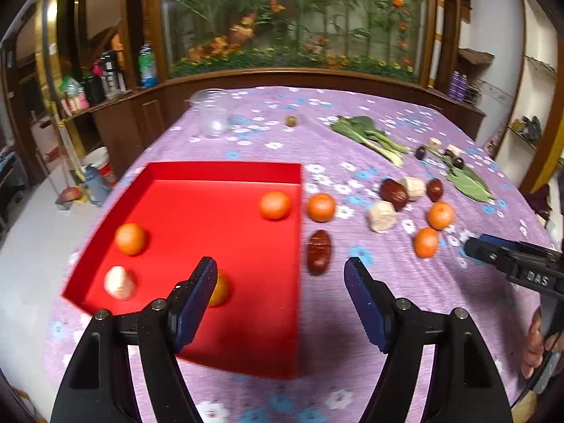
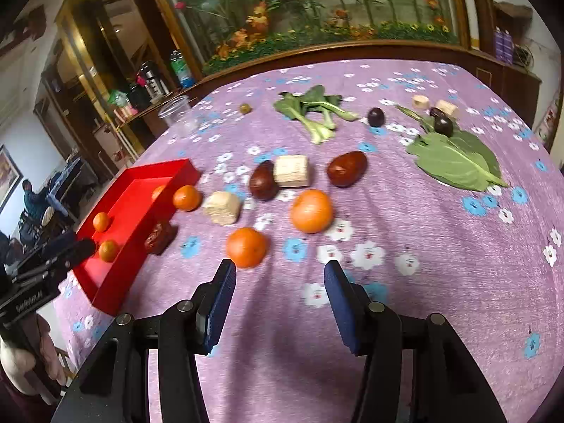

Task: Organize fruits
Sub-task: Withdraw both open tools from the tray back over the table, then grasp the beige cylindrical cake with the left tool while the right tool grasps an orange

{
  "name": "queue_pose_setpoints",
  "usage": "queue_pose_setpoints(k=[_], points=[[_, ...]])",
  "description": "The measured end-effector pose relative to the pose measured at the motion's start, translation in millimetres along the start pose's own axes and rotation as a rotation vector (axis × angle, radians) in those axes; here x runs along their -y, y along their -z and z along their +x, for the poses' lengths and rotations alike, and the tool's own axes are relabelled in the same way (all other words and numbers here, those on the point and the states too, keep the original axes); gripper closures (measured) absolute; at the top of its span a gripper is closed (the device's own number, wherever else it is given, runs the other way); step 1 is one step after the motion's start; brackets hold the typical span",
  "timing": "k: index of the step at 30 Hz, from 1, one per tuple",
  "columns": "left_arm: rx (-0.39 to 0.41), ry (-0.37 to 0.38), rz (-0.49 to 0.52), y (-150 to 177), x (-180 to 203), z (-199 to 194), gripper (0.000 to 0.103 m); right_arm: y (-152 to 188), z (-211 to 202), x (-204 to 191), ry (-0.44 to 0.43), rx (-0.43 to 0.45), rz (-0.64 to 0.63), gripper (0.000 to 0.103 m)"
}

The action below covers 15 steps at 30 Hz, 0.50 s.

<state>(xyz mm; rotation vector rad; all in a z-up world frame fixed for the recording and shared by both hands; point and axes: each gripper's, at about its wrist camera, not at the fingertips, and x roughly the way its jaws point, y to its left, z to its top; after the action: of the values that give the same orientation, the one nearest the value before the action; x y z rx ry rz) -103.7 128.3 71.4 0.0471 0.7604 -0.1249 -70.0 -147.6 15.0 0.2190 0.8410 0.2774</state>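
Both claws stand apart with nothing between their blue, ridged pads. Seen from its own camera, the left claw (image 1: 280, 271) hangs over the near right part of a red tray (image 1: 225, 172), a shallow box with straight walls and a smooth floor. Inside lie three round, dimpled oranges and one pale, rough lump (image 1: 120, 282); one orange (image 1: 220, 290) is half hidden behind the left pad. A wrinkled, glossy brown date (image 1: 319, 252) lies just outside the tray's right wall, ahead and between the pads.

From its own camera the right claw (image 2: 280, 275) hovers over a purple cloth (image 2: 440, 246) printed with white and blue flowers. A small orange (image 2: 246, 247) sits just ahead of its left pad, and a larger orange (image 2: 311, 210) lies a little farther on. Beyond are two more dark dates, pale fibrous chunks, dark plums and flat green leaves (image 2: 456, 160).

In the left camera the right claw's black body at the edge bears the letters "DAS"; other printing is too blurred to read.
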Motion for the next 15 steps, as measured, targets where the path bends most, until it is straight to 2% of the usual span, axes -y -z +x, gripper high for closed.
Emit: queue_pose_setpoints(k=[9,15], points=[[-0.021,0.148,0.128,-9.9,57.8,21.5,0.029,-13.9,15.8,19.4,0.004,-0.014,0.042,0.047],[-0.055,0.154,0.079,-34.8,63.9,55.7,0.030,-29.4,28.0,27.1,0.002,-0.013,0.070,0.047]])
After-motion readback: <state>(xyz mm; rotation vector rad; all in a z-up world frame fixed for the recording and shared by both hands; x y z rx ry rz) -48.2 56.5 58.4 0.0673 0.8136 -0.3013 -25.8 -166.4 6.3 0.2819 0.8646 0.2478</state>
